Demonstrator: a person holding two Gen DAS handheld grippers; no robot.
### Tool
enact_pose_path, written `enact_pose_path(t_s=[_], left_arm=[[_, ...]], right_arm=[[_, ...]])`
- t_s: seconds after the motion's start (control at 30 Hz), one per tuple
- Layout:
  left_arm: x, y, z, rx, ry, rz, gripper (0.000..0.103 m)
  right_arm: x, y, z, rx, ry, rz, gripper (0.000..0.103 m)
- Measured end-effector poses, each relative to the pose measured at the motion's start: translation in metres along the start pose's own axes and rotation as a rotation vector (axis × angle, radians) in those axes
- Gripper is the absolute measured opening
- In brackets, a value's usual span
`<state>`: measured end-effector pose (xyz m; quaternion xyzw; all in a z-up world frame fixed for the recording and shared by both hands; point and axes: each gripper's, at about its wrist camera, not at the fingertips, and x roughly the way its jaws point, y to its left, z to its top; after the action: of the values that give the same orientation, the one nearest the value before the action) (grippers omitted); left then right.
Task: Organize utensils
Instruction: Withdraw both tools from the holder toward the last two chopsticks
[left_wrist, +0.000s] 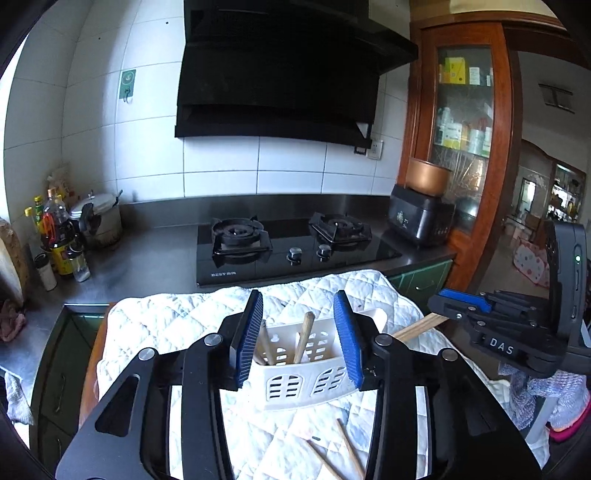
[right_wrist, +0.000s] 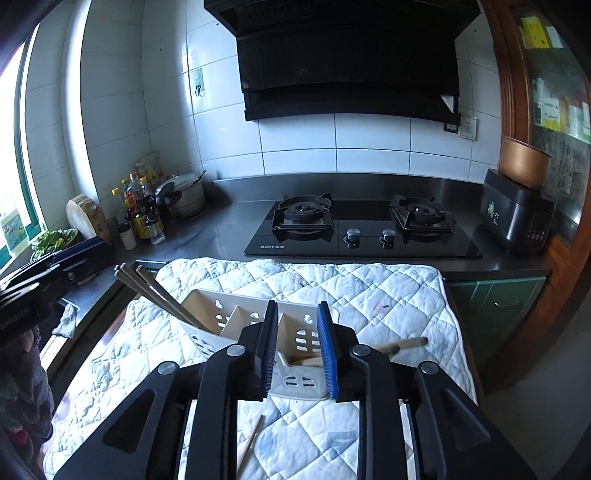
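White quilted cloth (left_wrist: 177, 325) below black gas hob (left_wrist: 295, 243). White slotted plastic holder (left_wrist: 303, 384) centre frame, wooden chopsticks (right_wrist: 162, 295) inside. Left gripper (left_wrist: 299, 339), right gripper (right_wrist: 297, 349) both spread, empty. Holder's right compartment contents unclear.

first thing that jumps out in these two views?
The white caddy on the quilted cloth, sitting between the left gripper fingers, with wooden utensils standing in it. In the right wrist view the right gripper hangs over the caddy, chopsticks leaning out of its left end. Behind, the black stove under the dark hood.
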<state>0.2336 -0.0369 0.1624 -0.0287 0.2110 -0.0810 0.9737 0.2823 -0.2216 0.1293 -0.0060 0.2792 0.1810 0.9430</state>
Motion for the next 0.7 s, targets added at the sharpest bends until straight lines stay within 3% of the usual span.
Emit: enact_pose_path(t_s=[0.07,0.33,0.53,0.63,0.7], left_arm=[[-0.015,0.003,-0.002,0.002,-0.015,0.015,0.052],[-0.064,0.026,-0.026,-0.028,-0.01,0.066,0.063],[-0.089,0.044,-0.04,-0.055,0.001,0.108,0.065],[-0.099,0.059,-0.048,-0.115,-0.024,0.071,0.068],[-0.09,0.065,-0.049,-0.201,-0.008,-0.033,0.068]], right_arm=[[-0.012,-0.001,-0.006,-0.001,-0.011,-0.01,0.037],[-0.045,-0.001,-0.047,-0.001,0.004,-0.021,0.042],[-0.076,0.008,-0.07,-0.005,-0.053,-0.044,0.047],[-0.083,0.013,-0.077,0.02,-0.064,-0.039,0.047],[-0.083,0.018,-0.077,0.043,-0.064,-0.006,0.047]])
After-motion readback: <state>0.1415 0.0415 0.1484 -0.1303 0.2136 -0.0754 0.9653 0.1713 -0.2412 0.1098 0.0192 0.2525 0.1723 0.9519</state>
